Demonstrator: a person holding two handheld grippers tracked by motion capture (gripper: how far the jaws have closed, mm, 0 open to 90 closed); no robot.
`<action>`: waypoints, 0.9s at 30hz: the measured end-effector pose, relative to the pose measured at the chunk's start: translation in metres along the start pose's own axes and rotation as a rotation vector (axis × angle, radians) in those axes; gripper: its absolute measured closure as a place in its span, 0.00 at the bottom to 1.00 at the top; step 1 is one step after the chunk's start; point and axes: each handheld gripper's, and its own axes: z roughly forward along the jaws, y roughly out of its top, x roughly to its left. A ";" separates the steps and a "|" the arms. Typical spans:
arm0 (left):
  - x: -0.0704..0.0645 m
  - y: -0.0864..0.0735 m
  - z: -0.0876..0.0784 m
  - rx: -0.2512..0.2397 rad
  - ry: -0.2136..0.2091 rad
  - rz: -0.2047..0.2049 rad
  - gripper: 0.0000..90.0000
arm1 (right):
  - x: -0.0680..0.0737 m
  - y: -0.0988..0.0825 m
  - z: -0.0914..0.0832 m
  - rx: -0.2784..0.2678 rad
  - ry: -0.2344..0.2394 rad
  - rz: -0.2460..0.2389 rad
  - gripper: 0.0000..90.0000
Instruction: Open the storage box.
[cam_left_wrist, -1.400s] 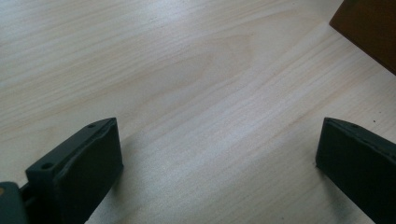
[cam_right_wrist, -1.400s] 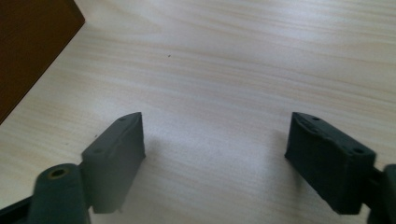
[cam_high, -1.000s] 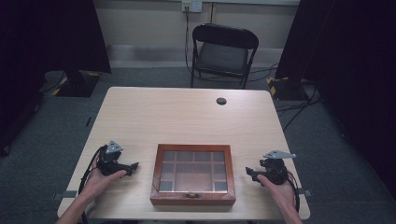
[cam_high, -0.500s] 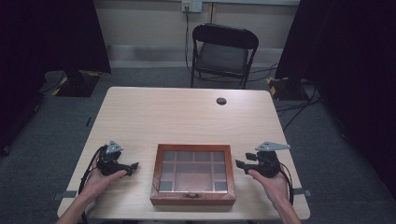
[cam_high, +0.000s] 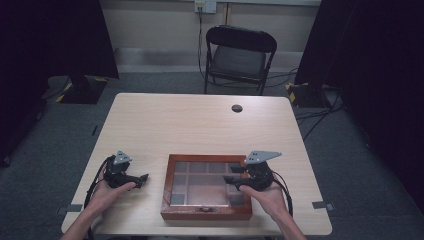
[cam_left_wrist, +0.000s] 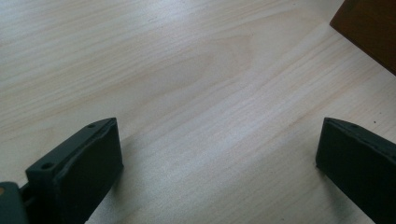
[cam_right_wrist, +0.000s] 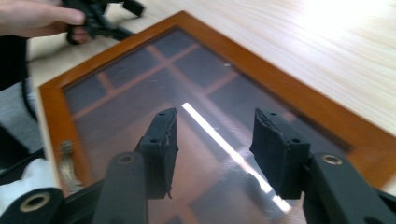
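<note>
The wooden box (cam_high: 207, 189) with its closed glass lid lies at the table's (cam_high: 200, 125) near edge, at six o'clock from a small dark round thing (cam_high: 237, 108) on the far side; a folding chair (cam_high: 239, 57) stands beyond at twelve o'clock. The right gripper (cam_high: 231, 180) hangs over the lid's three-o'clock side — its jaws, just closing, partly spread with nothing between them; a brass latch (cam_right_wrist: 67, 158) shows on the frame's front. The left gripper (cam_high: 143, 179) rests at nine o'clock of the box, jaws spread wide over bare wood — no writing can be read anywhere.
</note>
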 end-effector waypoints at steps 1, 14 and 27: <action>-0.001 0.000 0.001 -0.011 0.003 -0.020 0.00 | 0.003 -0.001 0.001 0.001 0.011 -0.003 0.57; -0.001 0.003 0.004 -0.008 0.011 -0.023 0.00 | 0.035 -0.007 0.009 0.028 0.204 -0.096 0.77; -0.001 0.004 0.002 -0.015 0.000 -0.018 0.06 | 0.056 -0.015 0.027 0.115 0.301 -0.168 0.86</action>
